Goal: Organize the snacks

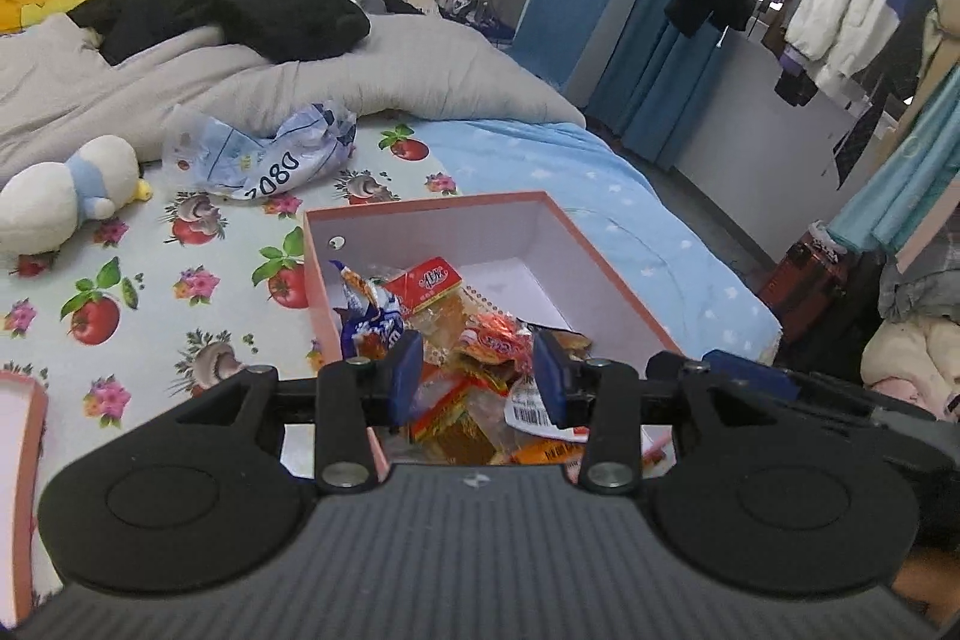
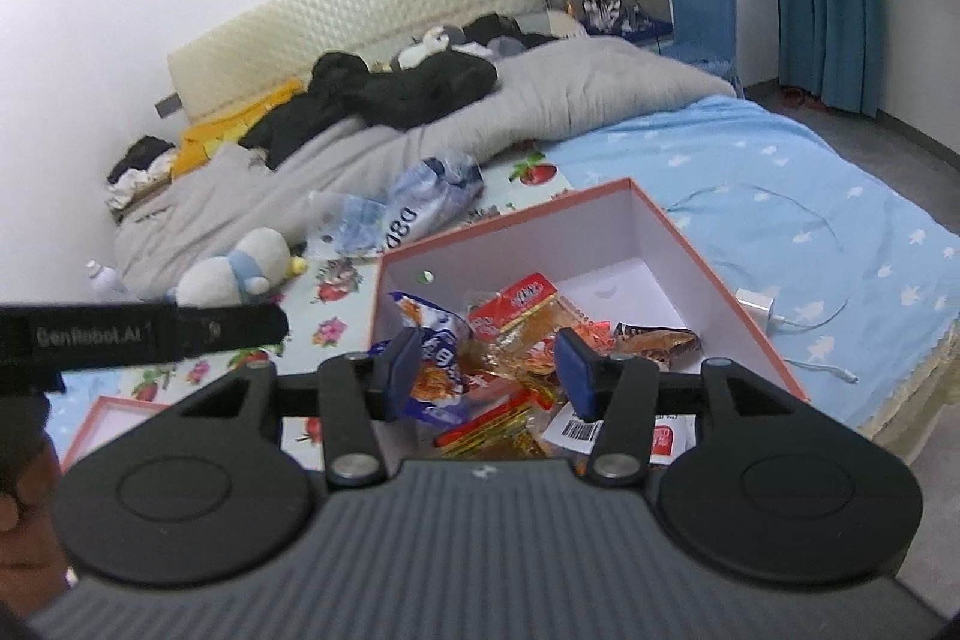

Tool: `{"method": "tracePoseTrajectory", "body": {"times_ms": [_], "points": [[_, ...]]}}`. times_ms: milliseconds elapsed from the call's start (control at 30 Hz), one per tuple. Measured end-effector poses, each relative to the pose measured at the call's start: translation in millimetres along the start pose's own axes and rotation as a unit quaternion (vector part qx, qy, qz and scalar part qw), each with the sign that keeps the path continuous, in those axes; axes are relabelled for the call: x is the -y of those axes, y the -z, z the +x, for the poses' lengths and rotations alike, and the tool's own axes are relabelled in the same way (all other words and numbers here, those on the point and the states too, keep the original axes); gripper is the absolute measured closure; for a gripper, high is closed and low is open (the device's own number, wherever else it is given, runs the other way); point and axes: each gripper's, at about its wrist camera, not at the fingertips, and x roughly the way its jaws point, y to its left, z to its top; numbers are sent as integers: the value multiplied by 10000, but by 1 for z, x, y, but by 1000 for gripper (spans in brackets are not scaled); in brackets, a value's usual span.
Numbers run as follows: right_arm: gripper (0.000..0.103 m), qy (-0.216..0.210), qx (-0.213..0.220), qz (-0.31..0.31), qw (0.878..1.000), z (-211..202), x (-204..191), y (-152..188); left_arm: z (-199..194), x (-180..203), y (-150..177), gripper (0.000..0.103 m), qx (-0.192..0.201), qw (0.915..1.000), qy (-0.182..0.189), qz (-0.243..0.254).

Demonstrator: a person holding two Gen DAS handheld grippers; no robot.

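A pink cardboard box (image 1: 420,203) (image 2: 504,219) with a white inside lies open on the bed. Several snack packets are heaped in its near end: a red packet (image 1: 429,283) (image 2: 522,301), a blue packet (image 1: 366,322) (image 2: 438,346), a brown one (image 2: 660,340) and orange ones. My left gripper (image 1: 477,370) hangs above this heap, open, with nothing between its blue pads. My right gripper (image 2: 489,370) hangs above the same heap, also open and holding nothing. The far half of the box is bare.
The box lid (image 1: 24,448) (image 2: 114,412) lies at the near left. A plush toy (image 1: 66,190) (image 2: 240,268) and a crumpled plastic bag (image 1: 270,154) (image 2: 414,214) lie beyond the box. A white charger (image 2: 756,307) with its cable sits right of the box. The bed's edge drops off at right.
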Motion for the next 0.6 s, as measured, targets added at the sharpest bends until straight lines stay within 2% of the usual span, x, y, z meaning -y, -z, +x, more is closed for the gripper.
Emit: {"method": "tracePoseTrajectory", "body": {"times_ms": [267,600], "points": [[51,-5,300,-121,9995,-51,-15,13,-60,13,24,57,262,9996,35,93],[51,74,512,-208,9984,-93,-24,40,-107,32,59,57,439,9987,103,250]]}}
